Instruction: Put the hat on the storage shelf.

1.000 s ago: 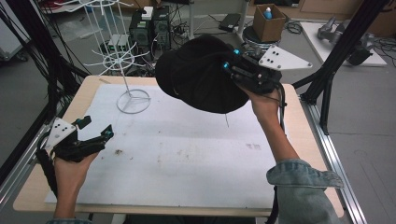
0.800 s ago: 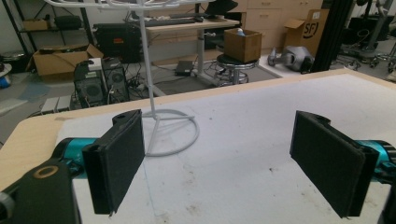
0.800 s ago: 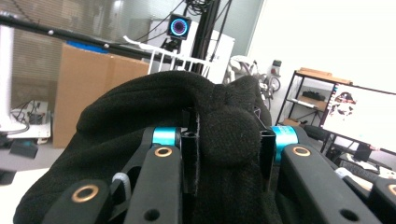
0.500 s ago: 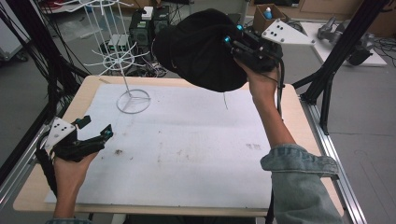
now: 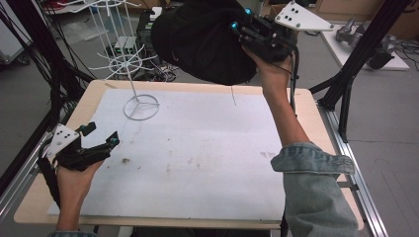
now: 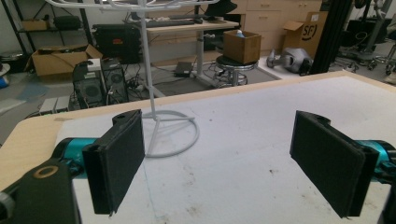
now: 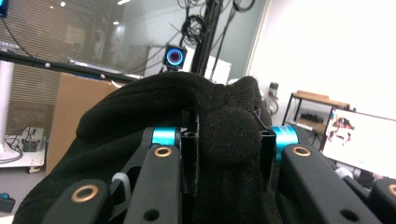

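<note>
right gripper clenched on a black hat, held high over the table's far edge, near the top of a white wire rack. in right gripper view the jaws pinch a fold of the hat btwn them. a thin thread hangs from the hat. left gripper low over the white mat at front left, jaws wide apart w/ nothing btwn; left gripper view shows the rack's ring base ahead.
</note>
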`<state>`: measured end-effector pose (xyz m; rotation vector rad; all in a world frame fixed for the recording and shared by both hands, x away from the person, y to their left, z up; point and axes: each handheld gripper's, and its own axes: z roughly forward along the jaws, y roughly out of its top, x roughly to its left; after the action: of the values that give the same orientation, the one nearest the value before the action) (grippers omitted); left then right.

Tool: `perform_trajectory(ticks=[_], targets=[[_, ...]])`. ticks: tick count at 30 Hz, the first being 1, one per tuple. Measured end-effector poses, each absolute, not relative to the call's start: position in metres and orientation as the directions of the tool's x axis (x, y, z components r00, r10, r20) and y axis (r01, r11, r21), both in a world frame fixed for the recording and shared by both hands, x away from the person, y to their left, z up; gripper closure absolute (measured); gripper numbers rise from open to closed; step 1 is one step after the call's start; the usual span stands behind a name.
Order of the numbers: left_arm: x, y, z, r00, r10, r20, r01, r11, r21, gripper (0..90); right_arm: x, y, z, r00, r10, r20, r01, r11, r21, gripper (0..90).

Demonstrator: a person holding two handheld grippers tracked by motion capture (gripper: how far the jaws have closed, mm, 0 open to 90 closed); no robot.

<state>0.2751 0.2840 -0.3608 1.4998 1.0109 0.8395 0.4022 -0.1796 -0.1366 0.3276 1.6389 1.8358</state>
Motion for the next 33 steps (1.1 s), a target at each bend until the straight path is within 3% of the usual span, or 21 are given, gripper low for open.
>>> perform_trajectory(ticks=[21,33], targets=[[0.274,0.287,-0.36,0.388,0.922,-0.019,0.153,-0.044,0.987,18.1,0.406,-0.135,-0.095,-0.805,0.531,-0.264,-0.338,-0.044,0.94,71.8],[0.275,0.29,-0.362,0.388,0.921,-0.029,0.156,-0.034,0.987,18.1,0.427,-0.107,-0.084,-0.801,0.558,-0.216,-0.314,-0.085,0.946,71.7]])
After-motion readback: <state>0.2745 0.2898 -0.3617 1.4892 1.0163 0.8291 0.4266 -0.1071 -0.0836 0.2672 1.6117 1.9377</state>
